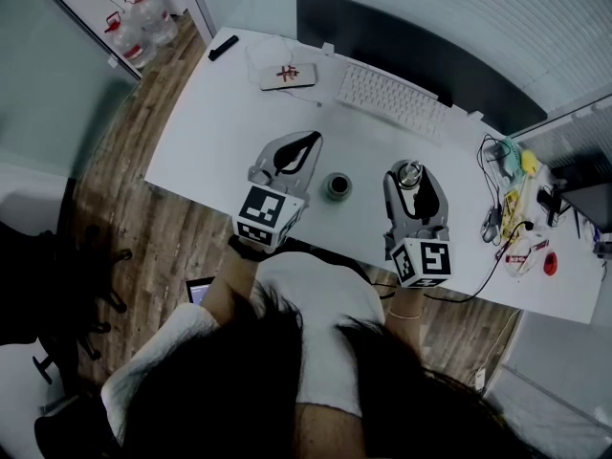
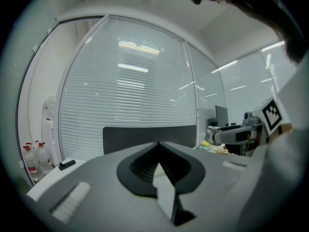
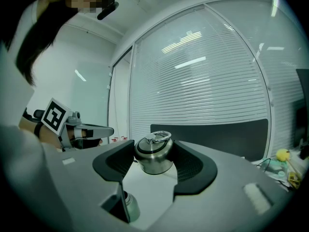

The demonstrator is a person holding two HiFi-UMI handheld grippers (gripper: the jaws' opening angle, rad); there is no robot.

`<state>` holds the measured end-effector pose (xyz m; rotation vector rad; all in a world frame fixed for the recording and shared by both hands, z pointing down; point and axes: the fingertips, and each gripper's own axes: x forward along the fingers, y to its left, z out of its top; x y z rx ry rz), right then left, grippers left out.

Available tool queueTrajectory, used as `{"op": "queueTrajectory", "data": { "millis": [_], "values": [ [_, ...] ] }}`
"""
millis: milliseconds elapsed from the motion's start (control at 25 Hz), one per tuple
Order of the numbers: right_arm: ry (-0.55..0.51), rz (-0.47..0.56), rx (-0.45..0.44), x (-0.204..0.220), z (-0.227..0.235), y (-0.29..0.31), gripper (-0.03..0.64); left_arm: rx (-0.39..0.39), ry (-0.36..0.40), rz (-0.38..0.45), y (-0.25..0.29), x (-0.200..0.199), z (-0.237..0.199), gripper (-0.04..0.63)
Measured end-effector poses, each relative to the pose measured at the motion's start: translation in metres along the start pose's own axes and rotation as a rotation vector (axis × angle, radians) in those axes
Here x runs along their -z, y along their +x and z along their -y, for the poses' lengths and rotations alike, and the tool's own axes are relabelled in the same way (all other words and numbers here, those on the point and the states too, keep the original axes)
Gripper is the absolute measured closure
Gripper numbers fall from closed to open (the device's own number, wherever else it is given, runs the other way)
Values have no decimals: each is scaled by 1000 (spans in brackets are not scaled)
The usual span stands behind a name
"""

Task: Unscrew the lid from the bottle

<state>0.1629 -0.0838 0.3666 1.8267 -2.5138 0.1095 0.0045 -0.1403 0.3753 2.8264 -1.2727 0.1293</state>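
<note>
A steel lid (image 3: 153,154) with a ring on top sits between the pads of my right gripper (image 3: 153,151), which is shut on it. In the head view the lid (image 1: 410,173) is held at the tip of the right gripper (image 1: 409,167) above the white table (image 1: 220,122). The small dark bottle (image 1: 337,186) stands upright on the table between the two grippers, its mouth uncovered. It also shows low in the right gripper view as the bottle (image 3: 128,206). My left gripper (image 1: 308,142) hovers just left of the bottle. Its jaws (image 2: 158,143) are shut with nothing between them.
A white keyboard (image 1: 392,98) lies at the back by a black mat (image 1: 402,36). A white card (image 1: 287,75) and a black remote (image 1: 223,47) lie at the back left. Cables and small items (image 1: 516,199) crowd the right end. Water bottles (image 1: 139,27) stand on the floor.
</note>
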Motion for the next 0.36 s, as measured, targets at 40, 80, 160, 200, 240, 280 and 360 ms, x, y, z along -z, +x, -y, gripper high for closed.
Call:
{"op": "queueTrajectory", "data": {
  "millis": [40, 80, 160, 200, 240, 280, 360],
  "values": [
    [1, -1, 0, 0, 1, 0, 365, -2, 2, 1, 0, 0, -1, 537],
    [1, -2, -1, 0, 1, 0, 365, -4, 4, 2, 0, 2, -2, 537],
    [0, -2, -3, 0, 1, 1, 365, -10, 10, 3, 1, 4, -4, 537],
    [1, -2, -3, 0, 2, 1, 365, -10, 10, 1, 1, 4, -4, 537],
    [2, -2, -4, 0, 2, 1, 365, -9, 8, -1, 2, 4, -4, 537],
    [3, -2, -4, 0, 2, 2, 365, -7, 6, -3, 2, 3, -3, 537],
    [4, -3, -6, 0, 2, 2, 365, -1, 3, -6, 3, 0, -1, 537]
  ]
}}
